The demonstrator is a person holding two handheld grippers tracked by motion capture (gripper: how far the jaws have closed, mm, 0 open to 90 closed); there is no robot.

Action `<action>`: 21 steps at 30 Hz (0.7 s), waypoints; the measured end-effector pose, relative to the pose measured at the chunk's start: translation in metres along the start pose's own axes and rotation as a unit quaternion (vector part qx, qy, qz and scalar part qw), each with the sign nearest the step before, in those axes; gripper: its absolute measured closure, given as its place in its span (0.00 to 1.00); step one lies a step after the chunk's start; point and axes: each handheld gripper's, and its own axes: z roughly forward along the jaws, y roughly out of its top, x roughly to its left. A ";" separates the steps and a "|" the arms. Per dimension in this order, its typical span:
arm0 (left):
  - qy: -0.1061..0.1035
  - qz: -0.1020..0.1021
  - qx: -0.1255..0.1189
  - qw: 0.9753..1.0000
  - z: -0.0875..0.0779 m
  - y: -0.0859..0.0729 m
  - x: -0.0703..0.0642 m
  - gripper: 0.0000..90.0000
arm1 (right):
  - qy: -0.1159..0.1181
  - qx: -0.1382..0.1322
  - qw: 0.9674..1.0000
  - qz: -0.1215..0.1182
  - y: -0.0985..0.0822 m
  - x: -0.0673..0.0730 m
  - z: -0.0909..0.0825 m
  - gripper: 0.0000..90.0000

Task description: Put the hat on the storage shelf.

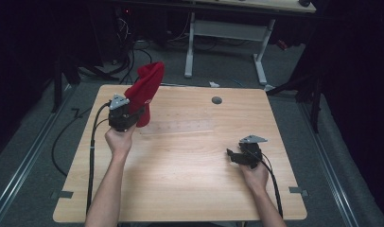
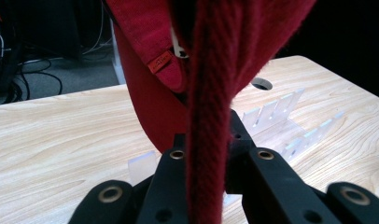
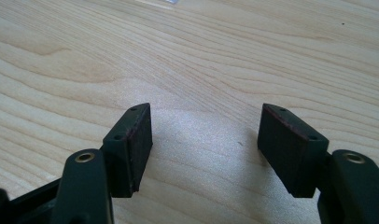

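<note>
A red knitted hat with a small red label stands up over the far left part of the wooden table. My left gripper is shut on a ribbed fold of the hat, which runs straight up between the two black jaws of the left gripper. The rest of the hat bulges beyond them. Near the right front, my right gripper rests low over bare wood. In its own view the right gripper is open, and nothing lies between the pads.
A clear plastic rack with upright slats stands on the table just behind the hat, faint at mid table. A round cable hole sits at the far edge. Beyond are a white-legged desk and floor cables.
</note>
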 end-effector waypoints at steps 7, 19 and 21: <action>0.013 0.008 0.006 1.000 0.007 -0.007 0.006 0.94 | 0.000 0.000 1.000 0.000 0.000 0.000 0.000 0.40; 0.014 0.004 -0.004 1.000 0.004 -0.016 0.010 0.93 | 0.000 0.000 1.000 0.000 0.000 0.000 0.000 0.39; 0.015 0.009 -0.001 1.000 0.003 -0.017 0.010 0.93 | 0.000 0.000 1.000 0.000 0.000 0.000 0.000 0.39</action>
